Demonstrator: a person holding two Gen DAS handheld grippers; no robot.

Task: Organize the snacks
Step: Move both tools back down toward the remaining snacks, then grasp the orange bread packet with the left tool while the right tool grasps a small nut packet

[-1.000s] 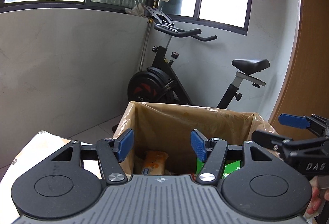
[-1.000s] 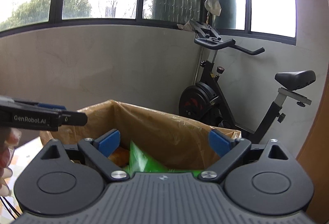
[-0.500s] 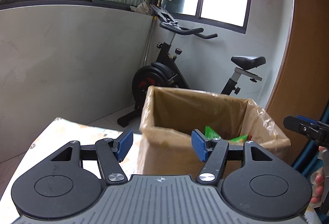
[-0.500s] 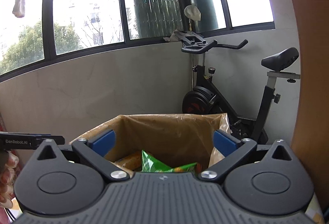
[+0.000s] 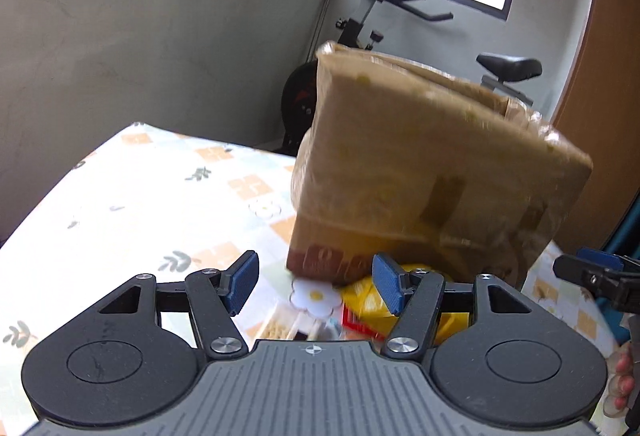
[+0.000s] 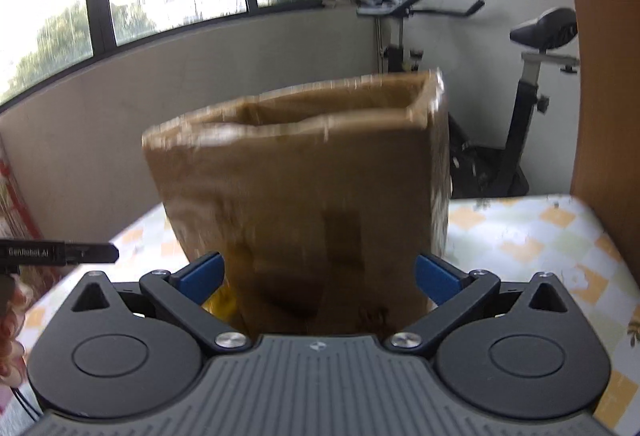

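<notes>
A brown cardboard box (image 5: 432, 172) lined with plastic film stands on the patterned tablecloth (image 5: 140, 196); I see its outer wall, not its inside. At its foot lie snack packets: a yellow one (image 5: 366, 296), a red and yellow one (image 5: 360, 322) and a pale one (image 5: 280, 328). My left gripper (image 5: 316, 286) hangs open just above these packets and grips nothing. My right gripper (image 6: 320, 278) stands wide open facing the box (image 6: 304, 196); the box's lower wall shows between its fingers, and the pads do not press on it. A yellow packet (image 6: 220, 306) peeks out by its left finger.
An exercise bike (image 6: 532, 108) stands behind the table by the grey wall. A wooden panel (image 5: 612, 76) rises at the right. The right gripper's tip (image 5: 592, 272) shows at the left view's right edge, and the left gripper's tip (image 6: 60, 253) at the right view's left edge.
Both grippers have sunk from above the box's open top to beside its lower wall near the table. The box's inside is out of sight. The right jaws spread slightly wider.
</notes>
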